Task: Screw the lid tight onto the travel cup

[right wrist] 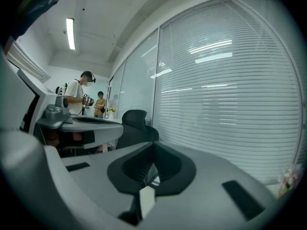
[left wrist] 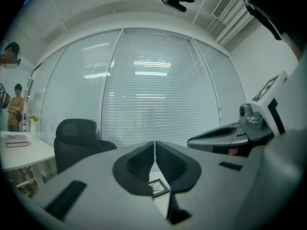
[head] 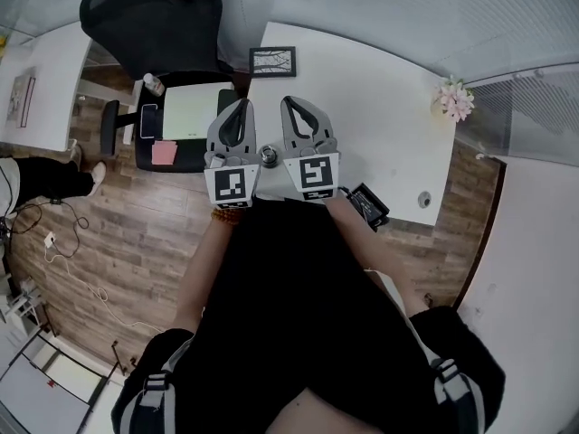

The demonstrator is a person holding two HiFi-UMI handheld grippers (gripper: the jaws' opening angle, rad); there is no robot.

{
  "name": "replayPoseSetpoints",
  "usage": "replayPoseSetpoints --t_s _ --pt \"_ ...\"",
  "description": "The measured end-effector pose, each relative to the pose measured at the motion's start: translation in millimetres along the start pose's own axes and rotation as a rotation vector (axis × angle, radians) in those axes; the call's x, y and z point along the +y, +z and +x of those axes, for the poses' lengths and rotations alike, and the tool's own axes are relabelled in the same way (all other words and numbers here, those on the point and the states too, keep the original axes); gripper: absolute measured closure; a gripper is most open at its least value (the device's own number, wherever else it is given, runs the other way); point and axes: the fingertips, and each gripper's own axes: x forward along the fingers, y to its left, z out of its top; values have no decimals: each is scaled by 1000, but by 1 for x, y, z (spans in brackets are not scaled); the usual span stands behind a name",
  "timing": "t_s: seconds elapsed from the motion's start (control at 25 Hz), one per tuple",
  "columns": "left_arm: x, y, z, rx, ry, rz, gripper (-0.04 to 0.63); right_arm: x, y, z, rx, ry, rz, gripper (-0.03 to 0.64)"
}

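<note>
**Head view.** Nearest the camera is the person's black clothing [head: 298,315], filling the lower half of the frame.
- At centre, the left gripper [head: 242,105] and right gripper [head: 291,102] sit side by side over the near edge of the white desk [head: 389,125].
- A small round metallic thing [head: 269,156] sits between the gripper bodies. It could be the travel cup seen from above or a gripper fitting; it is too small to tell.
- Also on the desk are a picture frame [head: 272,61], flowers [head: 455,99] at upper right and a black adapter [head: 366,202].
- An office chair [head: 149,12] is at upper left.

**Left gripper view.** The jaws are pressed together with nothing between them. The picture frame [left wrist: 158,188] shows just below the tips. The right gripper's side is at right of frame, and blinds [left wrist: 158,90] lie beyond.

**Right gripper view.** The jaws meet and hold nothing. The left gripper's side is at left of frame. Two people [right wrist: 79,96] stand far off at left.

**Task.** No view plainly shows a cup or a lid. With both grippers closed on nothing, the scene fits two stages: cup and lid lying somewhere unseen, waiting to be picked up, or the lid already tight and the cup let go. The frames don't settle which.

**Count.** Two grippers, one chair, one frame, one bunch of flowers, one adapter, one round thing and two distant people.
</note>
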Motion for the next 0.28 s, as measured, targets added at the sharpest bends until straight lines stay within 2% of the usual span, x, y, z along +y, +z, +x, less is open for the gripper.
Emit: replayPoseSetpoints --t_s 0.28 --pt "-2 -13 5 22 7 -17 578 -2 -14 7 24 40 -11 617"
